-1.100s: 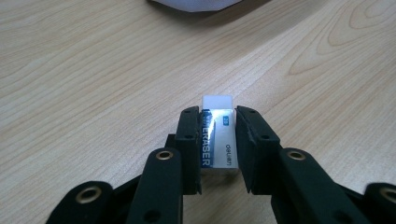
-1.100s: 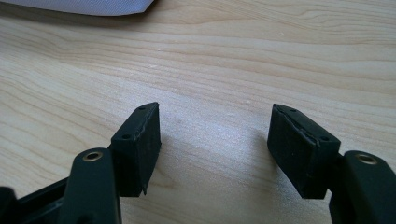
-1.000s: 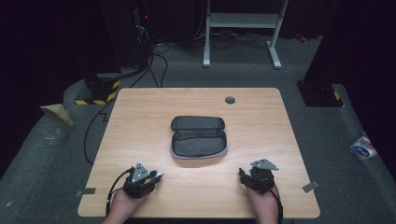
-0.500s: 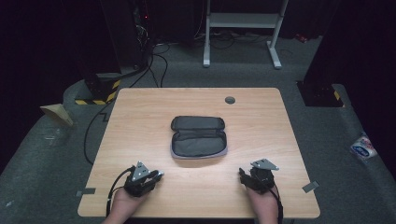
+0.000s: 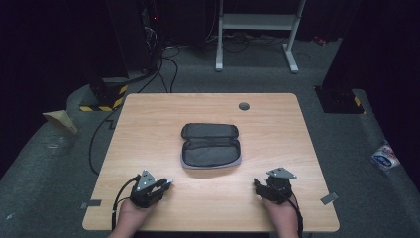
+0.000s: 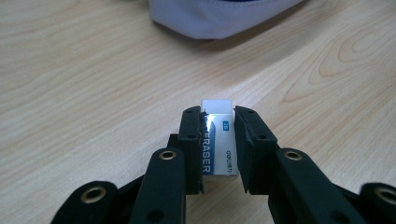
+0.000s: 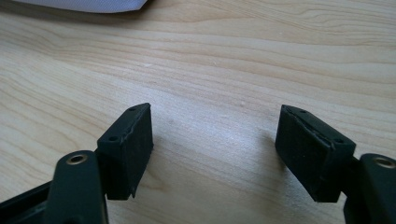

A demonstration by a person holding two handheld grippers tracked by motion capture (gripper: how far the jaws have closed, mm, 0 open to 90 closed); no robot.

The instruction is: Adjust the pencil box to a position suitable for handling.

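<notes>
— Left gripper (image 6: 218, 140)?
— Clamped on a white eraser (image 6: 218, 144), one pad against each long side, printed sleeve facing up (letters running along its length). Held low over the wooden table (image 5: 163, 114), at the near left corner in the high view (image 5: 166, 183).
— And the eraser's surroundings?
— Bare wood all round it; beyond, the pale edge of the pencil case (image 6: 219, 18) at the top of the left gripper view, apart from the eraser.
— Right gripper (image 7: 215, 140)?
— Jaws spread wide and just been opening further, nothing between them but table grain. Sitting near the front right of the table in the high view (image 5: 257, 184), well apart from the left gripper.
— The case itself?
— Dark grey, unzipped, lying open flat at the middle of the table (image 5: 210, 145), lid half toward the far side, between and beyond the two grippers. Touched by neither.
— Anything else on the table?
— A small round grommet (image 5: 243, 106) near the far edge.
</notes>
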